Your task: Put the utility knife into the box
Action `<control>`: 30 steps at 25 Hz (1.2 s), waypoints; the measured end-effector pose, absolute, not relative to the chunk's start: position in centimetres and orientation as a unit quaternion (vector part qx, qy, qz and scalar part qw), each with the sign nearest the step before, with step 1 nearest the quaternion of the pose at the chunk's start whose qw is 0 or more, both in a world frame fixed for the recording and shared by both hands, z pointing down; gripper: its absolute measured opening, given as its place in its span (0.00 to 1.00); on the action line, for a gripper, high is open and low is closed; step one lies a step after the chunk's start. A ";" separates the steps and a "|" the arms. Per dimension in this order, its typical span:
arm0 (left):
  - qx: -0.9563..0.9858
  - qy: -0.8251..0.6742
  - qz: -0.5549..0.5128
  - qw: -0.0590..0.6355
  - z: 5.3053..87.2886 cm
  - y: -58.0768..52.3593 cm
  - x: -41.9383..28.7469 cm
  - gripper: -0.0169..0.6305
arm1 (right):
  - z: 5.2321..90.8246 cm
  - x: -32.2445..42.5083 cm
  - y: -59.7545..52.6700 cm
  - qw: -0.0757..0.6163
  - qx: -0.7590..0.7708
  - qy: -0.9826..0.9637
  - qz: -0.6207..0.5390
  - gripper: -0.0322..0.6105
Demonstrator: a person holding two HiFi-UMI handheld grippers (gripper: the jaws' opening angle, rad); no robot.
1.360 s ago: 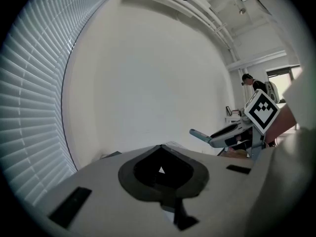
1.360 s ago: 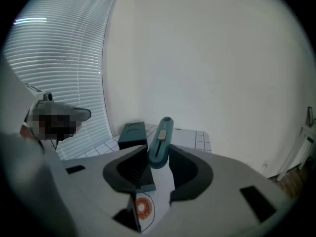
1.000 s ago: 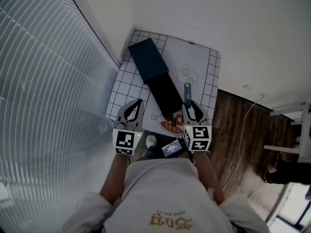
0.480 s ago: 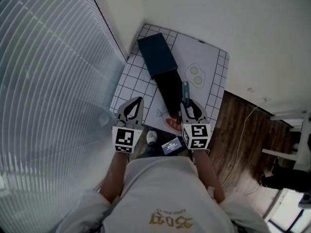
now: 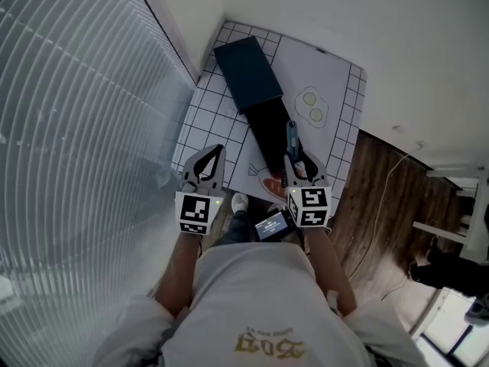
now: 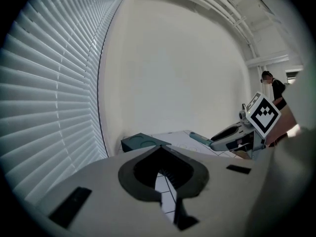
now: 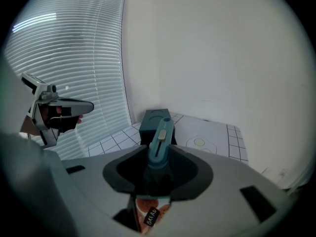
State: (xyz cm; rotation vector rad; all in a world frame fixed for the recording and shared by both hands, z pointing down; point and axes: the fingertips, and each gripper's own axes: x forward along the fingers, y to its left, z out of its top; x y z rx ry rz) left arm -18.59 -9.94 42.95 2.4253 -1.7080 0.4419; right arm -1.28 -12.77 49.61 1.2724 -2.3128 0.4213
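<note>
The right gripper (image 5: 293, 159) has its jaws closed on the utility knife (image 5: 291, 138), pinching the handle near its rear end. The blue-grey body, with a pale slider along its top, sticks out forward beyond the fingertips. Seen from the head view, the knife is off the table (image 5: 200, 125) and sits just beside the right edge of a long black piece (image 5: 267, 132), near that piece's nearer end. It points toward the far side of the table.

The box (image 5: 248, 73) is a dark blue block farther back on the gridded tabletop, and its near end meets the far end of the black piece. Whether the black piece is a drawer pulled out of the box or a separate tray is hard to tell from this angle.

The left gripper (image 5: 218, 152) is held over the table's near left corner, well apart from the box, with its jaws brought together. Nothing sits between them, and only the gridded surface shows through the slot behind the tips.

A white mat (image 5: 321, 82) covers the right part of the table and carries a fried-egg drawing (image 5: 312, 107). Below the right gripper is a reddish picture with a tag (image 7: 149, 217) reading BREAD. Window blinds (image 5: 69, 128) fill the left side.
</note>
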 end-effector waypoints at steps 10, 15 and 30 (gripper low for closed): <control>0.812 -0.551 0.159 0.108 46.6 -10.7 -18.3 0.04 | 53.9 -1.8 -12.7 0.275 0.447 -0.833 0.177 0.27; 0.816 -0.539 0.164 0.127 48.5 -10.8 -17.8 0.04 | 55.8 -2.2 -12.5 0.287 0.437 -0.831 0.191 0.27; 0.818 -0.523 0.179 0.162 52.4 -11.2 -17.7 0.04 | 60.5 -3.5 -12.0 0.353 0.401 -0.817 0.215 0.27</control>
